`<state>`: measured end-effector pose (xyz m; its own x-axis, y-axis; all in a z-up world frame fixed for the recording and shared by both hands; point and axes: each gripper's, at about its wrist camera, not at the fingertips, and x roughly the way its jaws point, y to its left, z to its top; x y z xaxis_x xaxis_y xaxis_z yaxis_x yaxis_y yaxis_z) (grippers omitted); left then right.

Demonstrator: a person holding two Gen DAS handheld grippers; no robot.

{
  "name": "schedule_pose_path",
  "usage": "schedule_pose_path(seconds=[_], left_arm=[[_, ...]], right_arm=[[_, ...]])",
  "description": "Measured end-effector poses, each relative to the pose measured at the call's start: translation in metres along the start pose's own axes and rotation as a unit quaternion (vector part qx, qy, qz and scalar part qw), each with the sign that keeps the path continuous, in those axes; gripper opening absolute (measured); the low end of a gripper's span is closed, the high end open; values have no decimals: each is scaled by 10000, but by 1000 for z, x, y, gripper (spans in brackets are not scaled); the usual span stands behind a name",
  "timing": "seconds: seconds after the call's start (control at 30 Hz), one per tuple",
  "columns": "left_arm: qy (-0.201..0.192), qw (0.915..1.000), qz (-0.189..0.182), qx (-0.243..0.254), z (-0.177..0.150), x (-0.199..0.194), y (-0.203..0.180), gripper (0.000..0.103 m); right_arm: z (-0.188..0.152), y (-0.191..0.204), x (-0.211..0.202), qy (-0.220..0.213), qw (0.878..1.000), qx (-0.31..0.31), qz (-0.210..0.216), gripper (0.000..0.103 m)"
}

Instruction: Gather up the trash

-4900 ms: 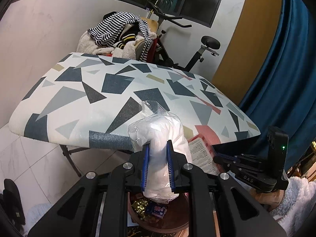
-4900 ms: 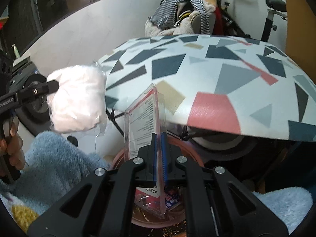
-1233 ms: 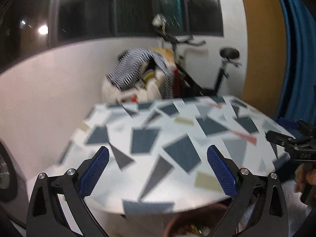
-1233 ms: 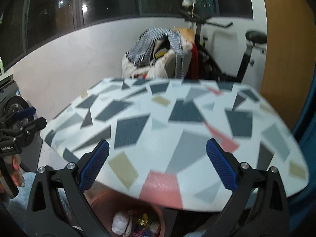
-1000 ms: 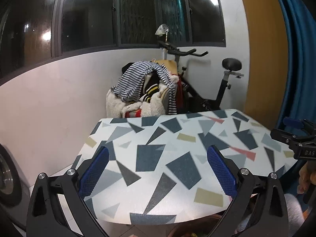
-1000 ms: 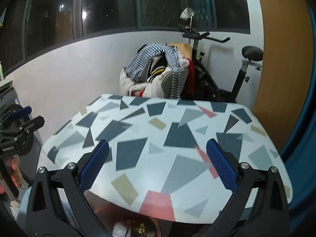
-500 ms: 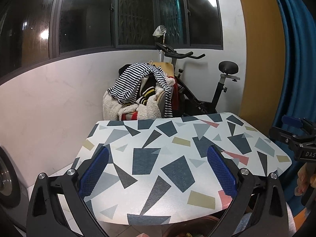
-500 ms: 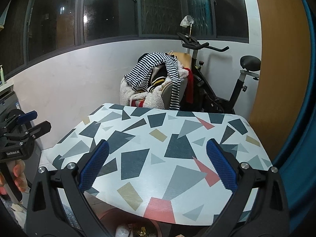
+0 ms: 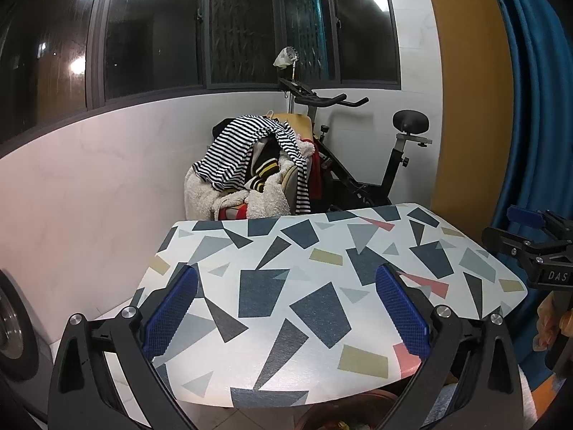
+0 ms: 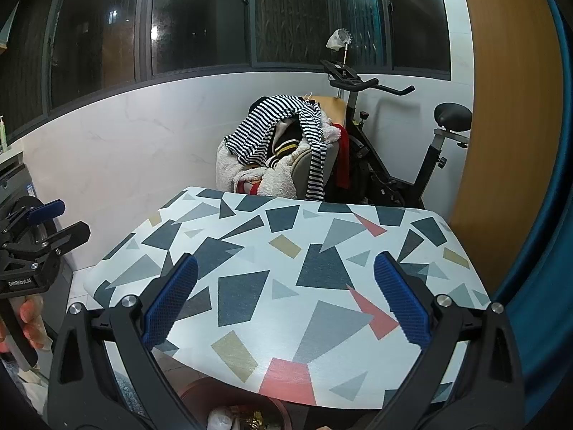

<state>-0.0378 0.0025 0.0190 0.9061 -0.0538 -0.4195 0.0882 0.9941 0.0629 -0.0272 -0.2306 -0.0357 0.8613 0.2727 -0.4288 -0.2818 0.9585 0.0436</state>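
Note:
My left gripper point(image 9: 286, 308) is open and holds nothing above the near edge of a table point(image 9: 322, 268) with a grey, blue and pink geometric top. My right gripper point(image 10: 284, 301) is open over the same table point(image 10: 322, 261), also with nothing in it. Each gripper shows at the edge of the other's view: the right gripper point(image 9: 515, 227) at the far right, the left gripper point(image 10: 59, 222) at the far left. Under the table's front edge sits a brown bin point(image 10: 193, 399), its rim point(image 9: 358, 399) just in view. A white bag point(image 10: 220, 417) and shiny wrappers lie inside it.
Behind the table stand a chair heaped with striped clothes point(image 9: 250, 157) and an exercise bike point(image 9: 358, 165) against a white wall. A blue curtain point(image 9: 530, 107) hangs at the right. A washing machine drum point(image 9: 10, 326) sits at the left. A hand point(image 10: 32, 319) grips the left tool's handle.
Both grippers, earlier shut on a white bag and a clear package over the bin, are now open and empty. They have risen and pulled back, then held nearly still.

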Motion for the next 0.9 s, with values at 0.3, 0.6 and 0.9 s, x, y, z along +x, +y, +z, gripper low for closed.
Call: schedule_pose_path(seconds=[0.3, 0.6, 0.9], left_arm=[[-5, 10000, 7, 23, 0, -1, -1, 97], [11, 10000, 16, 35, 0, 0, -2, 97], [-1, 10000, 48, 78, 0, -1, -2, 97]], right_arm=[[1, -2, -1, 0, 10000, -2, -13, 97], [1, -2, -1, 8, 10000, -16, -20, 97], [0, -8, -4, 16, 10000, -17, -39, 97]])
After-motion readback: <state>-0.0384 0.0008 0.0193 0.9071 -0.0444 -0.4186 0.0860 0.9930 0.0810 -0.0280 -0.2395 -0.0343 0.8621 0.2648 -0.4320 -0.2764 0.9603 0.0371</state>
